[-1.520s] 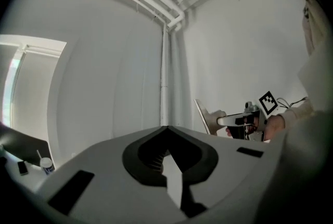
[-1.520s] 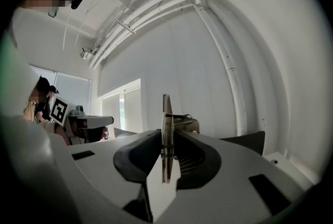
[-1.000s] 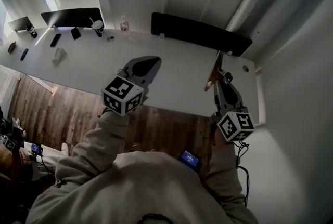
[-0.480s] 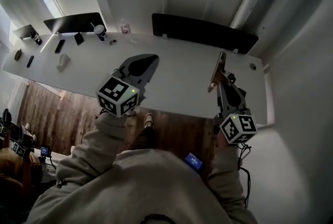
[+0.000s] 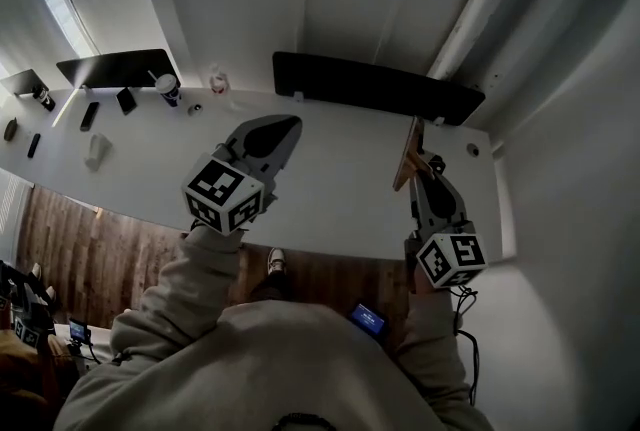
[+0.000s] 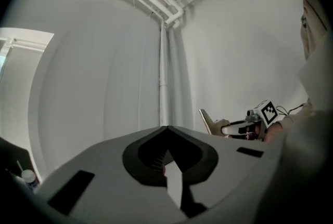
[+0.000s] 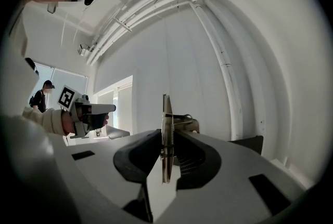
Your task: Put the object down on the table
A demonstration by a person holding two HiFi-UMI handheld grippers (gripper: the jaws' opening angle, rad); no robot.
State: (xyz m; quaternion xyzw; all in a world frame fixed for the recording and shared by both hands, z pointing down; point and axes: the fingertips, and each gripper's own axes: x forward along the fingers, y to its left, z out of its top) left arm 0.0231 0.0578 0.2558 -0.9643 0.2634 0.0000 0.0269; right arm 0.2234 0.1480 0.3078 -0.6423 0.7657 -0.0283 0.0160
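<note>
Head view: board [image 5: 407, 155] had barely moved, upright at two o'clock over tabletop [image 5: 340, 191].
My right tool [image 5: 428, 169]: stayed clamped on board; put-down pending.
My left tool [image 5: 283, 129]: was closed, empty.

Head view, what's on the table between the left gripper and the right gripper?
Nothing: in the head view the white table is bare between the left gripper and the right gripper, which is shut on a thin wooden board.

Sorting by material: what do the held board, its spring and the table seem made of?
Board: thin wood, it seems, with a matte tan face.
Spring: bare metal, a grey wire coil.
Table: smooth white top, perhaps laminate; can't tell for sure.
</note>
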